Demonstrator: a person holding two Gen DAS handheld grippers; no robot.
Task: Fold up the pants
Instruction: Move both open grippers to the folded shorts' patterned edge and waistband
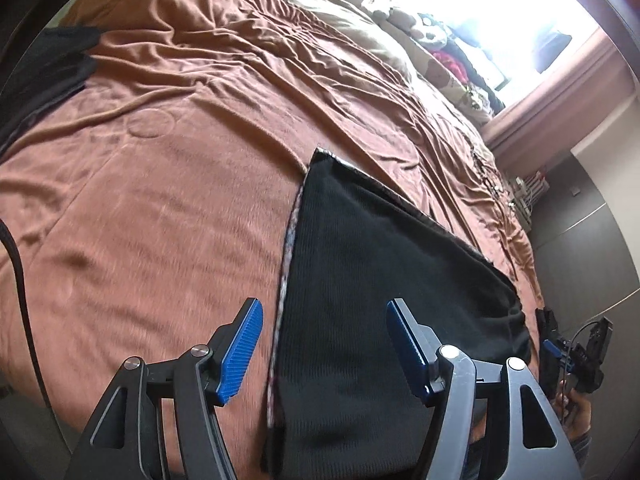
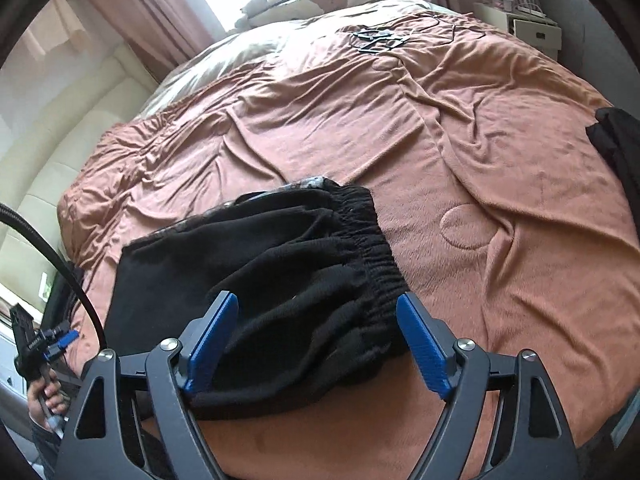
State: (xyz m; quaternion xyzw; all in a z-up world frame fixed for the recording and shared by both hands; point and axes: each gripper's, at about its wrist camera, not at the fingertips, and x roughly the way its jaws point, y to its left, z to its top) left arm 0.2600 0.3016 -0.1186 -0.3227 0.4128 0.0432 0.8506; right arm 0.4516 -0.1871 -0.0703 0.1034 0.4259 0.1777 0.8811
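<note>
A: We are holding the left gripper (image 1: 322, 346) wide open with nothing between its blue pads, and the black pants (image 1: 360, 280) are lying flat on the brown bedspread (image 1: 140, 200) just ahead of it, their long patterned edge running forward between the fingers.

B: We are keeping the right gripper (image 2: 318, 344) spread wide as well, gripping nothing. The gathered elastic waistband (image 2: 372, 248) is sitting just ahead of its right finger, and the bunched black cloth is lying between the two fingers and beyond them.

A: We are judging the cloth to be soft, light and limp. It looks like a ribbed knit, so it should sag and drape wherever we are not supporting it.

B: We are expecting the waistband to be the firmest part, thick and puckered, so it should sit well in the pads. A single thin layer might slip or drag the one beneath.

A: On our side we are thinking of pinching the near corner along the seamed edge, taking all layers together.

B: And we are favouring the waistband corner closest to our right finger.
</note>
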